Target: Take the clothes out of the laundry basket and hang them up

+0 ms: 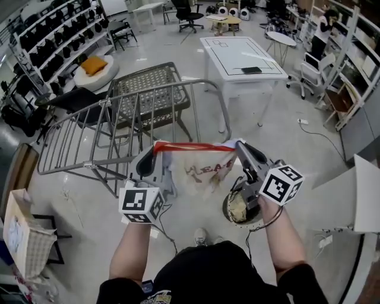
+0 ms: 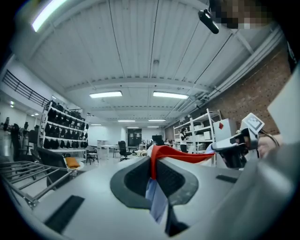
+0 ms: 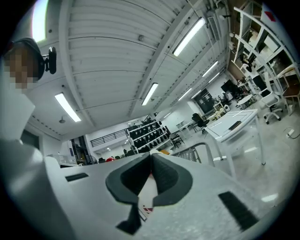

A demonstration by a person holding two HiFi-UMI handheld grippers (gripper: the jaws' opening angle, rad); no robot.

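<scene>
A white garment (image 1: 205, 172) with a red top edge and red lettering hangs stretched between both grippers. My left gripper (image 1: 155, 149) is shut on its left corner; the red edge (image 2: 180, 154) runs out of the closed jaws (image 2: 152, 174) toward the right gripper (image 2: 236, 146). The right gripper (image 1: 239, 144) is shut on the other corner, with white cloth and a small label (image 3: 146, 199) pinched between its pads. A grey drying rack (image 1: 127, 116) stands just beyond the garment, and its bars (image 2: 28, 176) also show in the left gripper view. The round laundry basket (image 1: 230, 215) sits on the floor under my right hand.
A white table (image 1: 240, 56) stands behind the rack to the right. A bag-lined stand (image 1: 24, 237) is at the near left, a white panel (image 1: 365, 196) at the near right. Shelving lines both side walls, and an office chair (image 1: 190, 15) stands far back.
</scene>
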